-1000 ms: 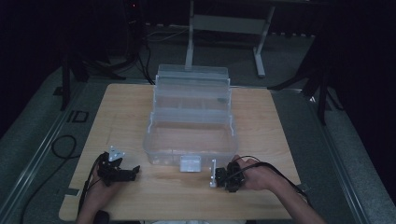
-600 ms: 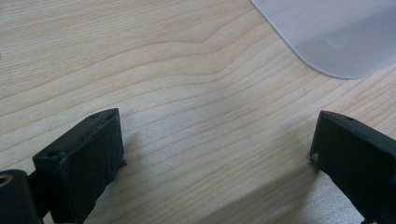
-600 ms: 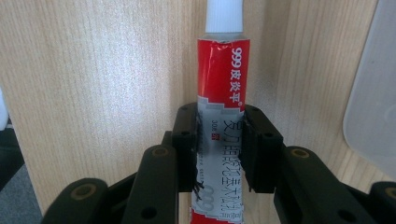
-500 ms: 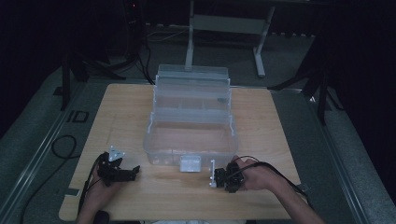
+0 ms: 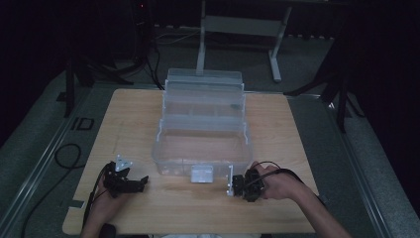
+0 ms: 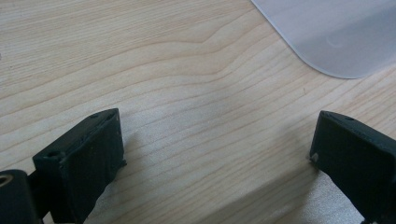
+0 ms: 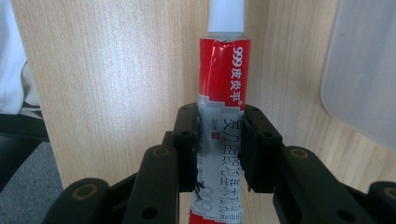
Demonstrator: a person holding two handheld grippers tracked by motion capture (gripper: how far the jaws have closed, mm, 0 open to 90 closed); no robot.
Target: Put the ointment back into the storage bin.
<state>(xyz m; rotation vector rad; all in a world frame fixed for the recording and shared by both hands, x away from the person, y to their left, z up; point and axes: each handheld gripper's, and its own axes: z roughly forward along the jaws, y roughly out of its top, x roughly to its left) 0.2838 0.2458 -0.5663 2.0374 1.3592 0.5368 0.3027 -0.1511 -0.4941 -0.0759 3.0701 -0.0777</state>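
Observation:
My right gripper (image 7: pixel 219 126) is shut on a red and white ointment tube (image 7: pixel 224 70) with a ribbed white cap, its pads pressing the tube's lower half. In the high view the right gripper (image 5: pixel 236 184) rests low over the wooden table (image 5: pixel 129 114), just in front of the clear plastic box (image 5: pixel 203 124), and the tube (image 5: pixel 230 179) sticks out to the left. My left gripper (image 5: pixel 141 182) lies at the table's front left, pointing right. Its jaws stand wide apart over bare wood, so the left gripper (image 6: pixel 217 144) is open and holds nothing.
The clear box stands open at the table's middle, with tiered trays stepping back and a white latch (image 5: pixel 201 173) on its front wall. A rounded corner of the box (image 6: pixel 336 32) lies ahead of the left jaws. The table's front edge (image 7: pixel 46 140) runs close beside the right gripper.

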